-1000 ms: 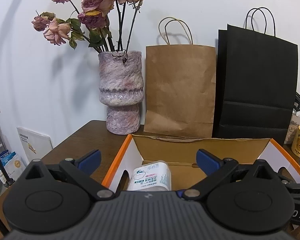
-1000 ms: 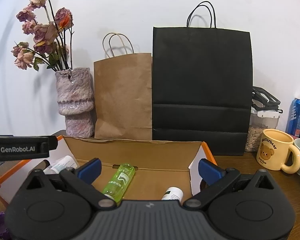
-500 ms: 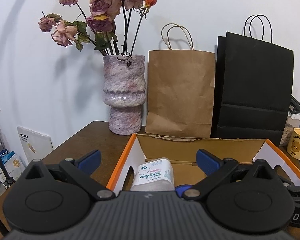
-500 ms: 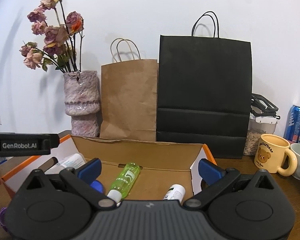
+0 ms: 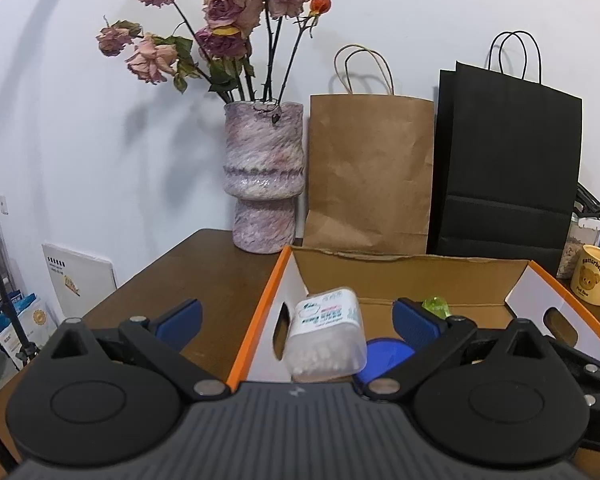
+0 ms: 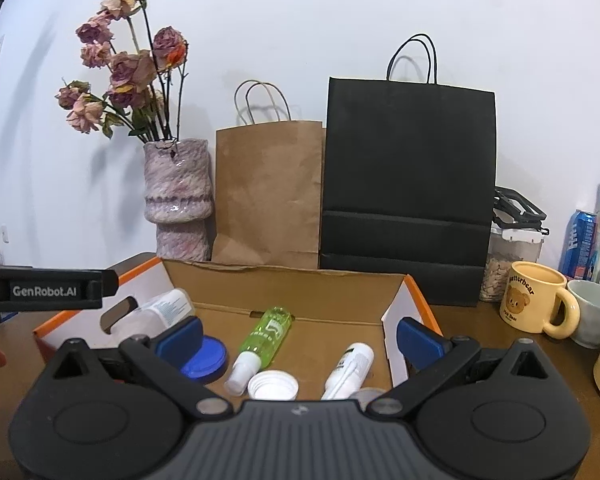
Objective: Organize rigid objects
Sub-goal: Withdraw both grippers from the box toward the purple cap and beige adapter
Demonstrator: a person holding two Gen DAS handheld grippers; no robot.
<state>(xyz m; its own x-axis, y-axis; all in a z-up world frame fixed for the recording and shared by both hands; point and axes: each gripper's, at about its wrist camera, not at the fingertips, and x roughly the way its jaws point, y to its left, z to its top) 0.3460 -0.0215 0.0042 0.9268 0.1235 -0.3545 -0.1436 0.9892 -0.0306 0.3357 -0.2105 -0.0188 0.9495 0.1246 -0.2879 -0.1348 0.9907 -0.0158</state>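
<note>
Box [image 6: 284, 280] sits on table [image 5: 204, 276], open top, so things drop in easy. Inside: swab tub [image 5: 326, 332] leans on wall at 9 o'clock, blue lid [image 6: 204, 356] next to it, green bottle [image 6: 270, 330] flat in middle, white tube [image 6: 350, 368] at 3 o'clock. Left hand-held gripper [image 5: 296, 316] fingers wide apart, holds nothing. Right hand-held gripper [image 6: 298, 338] same, over box. Mug [image 6: 536, 298] waits outside.

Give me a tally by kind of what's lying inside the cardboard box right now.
Clear cotton swab container: 1
Green spray bottle: 1
White bottle: 1
Blue lid: 1
White cap: 1
Total: 5 clearly visible; a grey round thing at the near edge is too hidden to identify.
</note>
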